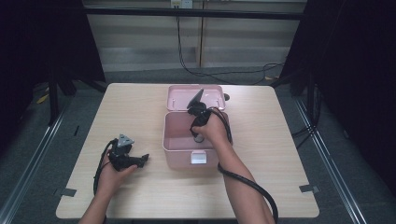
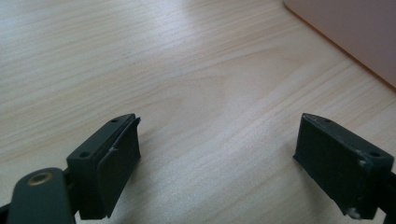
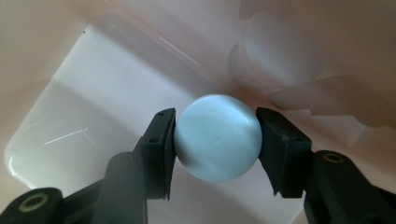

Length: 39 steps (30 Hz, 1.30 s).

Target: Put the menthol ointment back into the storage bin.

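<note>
Right tongs [image 3: 215,140] clamp a pale blue ball [image 3: 217,136] inside the open pink box [image 1: 173,140] mid-bench [image 1: 130,107] (placing or lifting out, cannot tell). Left tongs [image 2: 217,163] gape wide, empty, low over bare wood. Next likely needs a steady vertical move clear of the walls.

A pale blue ball [image 3: 217,137], smooth and glossy, sits inside the open pink box [image 1: 173,140] at bench centre, lid [image 1: 180,97] tilted back on the far side.
</note>
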Each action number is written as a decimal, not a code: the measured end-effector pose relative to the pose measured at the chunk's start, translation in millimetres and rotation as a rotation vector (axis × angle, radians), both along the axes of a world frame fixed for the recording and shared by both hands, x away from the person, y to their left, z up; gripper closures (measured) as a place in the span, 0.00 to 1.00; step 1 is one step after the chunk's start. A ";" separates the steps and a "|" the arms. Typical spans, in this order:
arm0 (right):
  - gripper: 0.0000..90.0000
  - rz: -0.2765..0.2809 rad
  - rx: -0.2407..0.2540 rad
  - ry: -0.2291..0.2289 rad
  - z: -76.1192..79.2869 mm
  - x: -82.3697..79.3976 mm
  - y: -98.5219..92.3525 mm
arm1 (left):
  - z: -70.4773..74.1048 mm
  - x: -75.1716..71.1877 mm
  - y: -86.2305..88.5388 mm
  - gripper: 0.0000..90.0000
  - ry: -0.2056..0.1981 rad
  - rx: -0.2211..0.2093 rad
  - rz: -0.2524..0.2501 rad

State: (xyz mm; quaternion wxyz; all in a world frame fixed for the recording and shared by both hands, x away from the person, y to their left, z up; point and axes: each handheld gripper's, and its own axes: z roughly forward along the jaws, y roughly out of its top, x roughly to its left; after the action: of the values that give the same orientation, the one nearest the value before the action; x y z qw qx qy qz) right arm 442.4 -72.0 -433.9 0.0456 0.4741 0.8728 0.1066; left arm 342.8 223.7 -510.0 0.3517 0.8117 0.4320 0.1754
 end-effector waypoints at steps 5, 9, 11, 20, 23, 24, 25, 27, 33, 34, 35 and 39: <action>0.53 0.008 0.004 -0.002 0.5 -0.5 0.2 | 0.0 0.0 0.0 0.15 0.000 0.000 0.000; 0.51 0.010 0.003 0.002 2.7 -1.0 0.4 | 0.0 0.0 0.0 0.15 0.000 0.000 0.000; 0.51 0.009 0.006 0.000 4.7 -1.4 -0.3 | 0.0 0.0 0.0 0.15 0.000 0.000 0.000; 0.47 0.025 0.000 -0.017 13.5 -3.7 -2.8 | 0.0 0.0 0.0 0.15 0.000 0.000 -0.001; 0.46 0.036 0.008 -0.023 16.8 -5.5 -2.5 | 0.0 0.0 0.0 0.15 0.000 0.000 0.000; 0.46 0.042 0.007 -0.028 17.9 -6.1 -2.4 | 0.0 0.0 0.0 0.15 0.000 0.000 0.000; 0.46 0.044 0.010 -0.026 18.9 -6.7 -2.2 | 0.0 0.0 0.0 0.15 0.000 0.000 0.000; 0.46 0.052 0.005 -0.028 21.5 -7.7 -1.8 | 0.0 0.0 0.0 0.15 0.000 0.000 0.000; 0.45 0.059 0.007 -0.036 30.0 -11.1 -4.5 | 0.2 0.0 0.0 0.15 0.002 0.001 -0.001; 0.45 0.063 0.007 -0.041 31.4 -11.7 -5.4 | 0.2 0.0 0.1 0.15 0.002 0.001 -0.001; 0.45 0.061 0.011 -0.038 32.5 -12.5 -6.2 | 0.2 0.0 0.1 0.15 0.002 0.001 -0.001; 0.45 0.076 -0.001 -0.038 37.2 -16.1 -8.7 | 0.2 0.0 0.1 0.15 0.002 0.001 -0.001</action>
State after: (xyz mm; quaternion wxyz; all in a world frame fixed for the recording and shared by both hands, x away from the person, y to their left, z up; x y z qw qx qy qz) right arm 426.3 -80.6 -396.7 0.0585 0.4384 0.8892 0.1169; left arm 342.8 223.8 -509.8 0.3509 0.8123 0.4318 0.1747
